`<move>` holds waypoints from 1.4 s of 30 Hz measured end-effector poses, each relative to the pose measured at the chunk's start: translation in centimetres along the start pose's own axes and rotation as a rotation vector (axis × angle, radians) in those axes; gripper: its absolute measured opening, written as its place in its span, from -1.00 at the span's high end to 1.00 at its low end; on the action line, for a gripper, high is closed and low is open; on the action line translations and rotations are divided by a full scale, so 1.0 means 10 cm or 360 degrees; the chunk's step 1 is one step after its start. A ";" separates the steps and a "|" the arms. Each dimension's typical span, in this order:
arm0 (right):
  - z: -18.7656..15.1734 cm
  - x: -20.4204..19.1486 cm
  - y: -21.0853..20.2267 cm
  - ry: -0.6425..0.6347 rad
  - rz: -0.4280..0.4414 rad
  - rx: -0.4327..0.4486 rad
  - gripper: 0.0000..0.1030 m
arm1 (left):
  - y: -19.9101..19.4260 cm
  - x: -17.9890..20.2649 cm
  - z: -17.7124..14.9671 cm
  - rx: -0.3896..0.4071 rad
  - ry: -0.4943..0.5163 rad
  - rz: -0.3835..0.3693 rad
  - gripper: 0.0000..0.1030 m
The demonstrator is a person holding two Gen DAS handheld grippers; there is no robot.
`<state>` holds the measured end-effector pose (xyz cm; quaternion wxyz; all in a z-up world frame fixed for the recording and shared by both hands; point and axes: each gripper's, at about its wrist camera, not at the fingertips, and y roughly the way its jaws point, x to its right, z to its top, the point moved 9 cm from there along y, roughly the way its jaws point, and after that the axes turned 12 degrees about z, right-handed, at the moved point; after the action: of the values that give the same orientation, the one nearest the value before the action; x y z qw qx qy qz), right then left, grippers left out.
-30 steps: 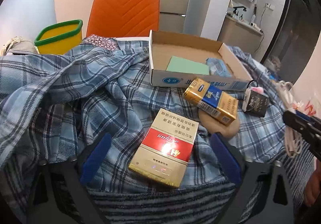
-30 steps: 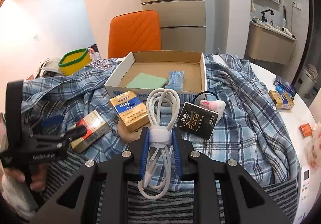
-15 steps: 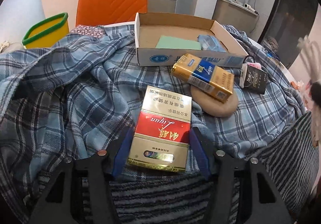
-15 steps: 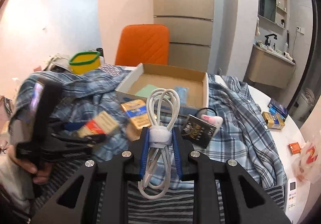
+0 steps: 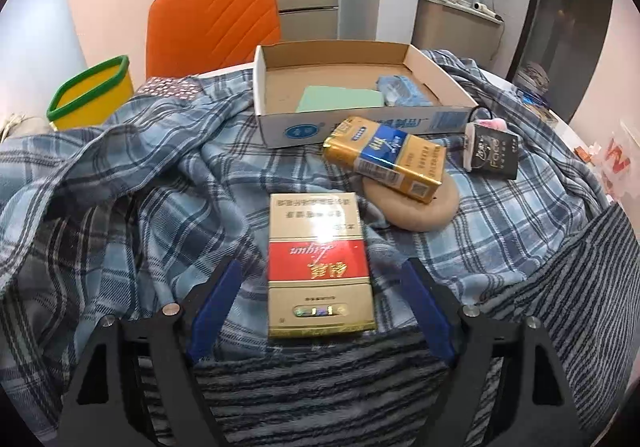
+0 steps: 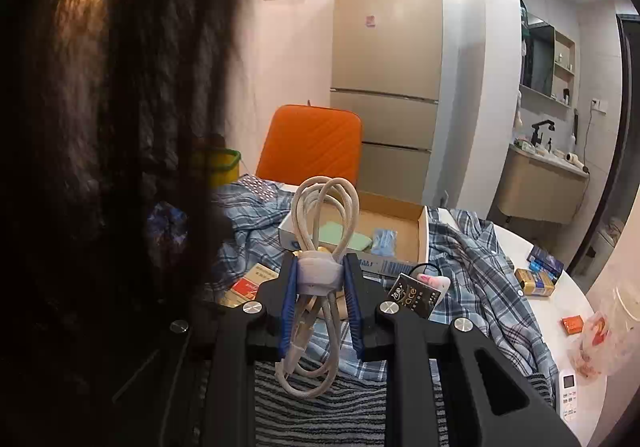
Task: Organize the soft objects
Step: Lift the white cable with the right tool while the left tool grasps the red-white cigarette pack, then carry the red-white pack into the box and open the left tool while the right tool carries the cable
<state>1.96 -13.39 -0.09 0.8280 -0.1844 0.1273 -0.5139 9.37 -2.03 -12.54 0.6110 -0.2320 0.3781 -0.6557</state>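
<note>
A red-and-gold carton (image 5: 320,267) lies on the blue plaid shirt (image 5: 140,199). It sits between the blue fingers (image 5: 216,303) of my left gripper (image 5: 320,271), whose jaws are opening; a gap shows on both sides of the carton. My right gripper (image 6: 320,265) is shut on a coiled white cable (image 6: 320,215), gripped at its white strap and held up above the table. An open cardboard box (image 5: 280,127) behind the carton holds a green pad (image 5: 340,99) and a blue packet (image 5: 400,93).
A gold-and-blue pack (image 5: 388,163) rests on a tan round pad (image 5: 416,211), with a black packet (image 5: 492,151) to its right. A striped cloth (image 5: 320,387) covers the near edge. A yellow bin (image 5: 92,95) and orange chair (image 5: 216,19) stand behind. Dark hair (image 6: 100,127) blocks the right wrist view's left side.
The left jaws narrowed around the carton, then widened again. The right gripper rose with the cable, and dark hair now covers the left of its view.
</note>
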 end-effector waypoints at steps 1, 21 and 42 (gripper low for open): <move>0.00 -0.01 -0.02 -0.0012 -0.0009 0.0006 0.53 | 0.01 0.01 0.01 -0.0002 0.0000 0.0007 -0.57; -0.06 0.33 -0.04 0.0078 -0.0172 -0.0006 0.53 | 0.14 0.14 0.00 -0.0073 0.0047 0.0027 -0.57; -0.22 0.70 0.12 0.0183 -0.0339 -0.0097 0.53 | -0.18 0.04 0.10 0.0065 -0.0051 0.0025 -0.06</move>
<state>5.11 -19.58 -2.72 0.7541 -0.1921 0.1699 -0.6047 8.95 -2.67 -10.55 0.6266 -0.2268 0.3567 -0.6547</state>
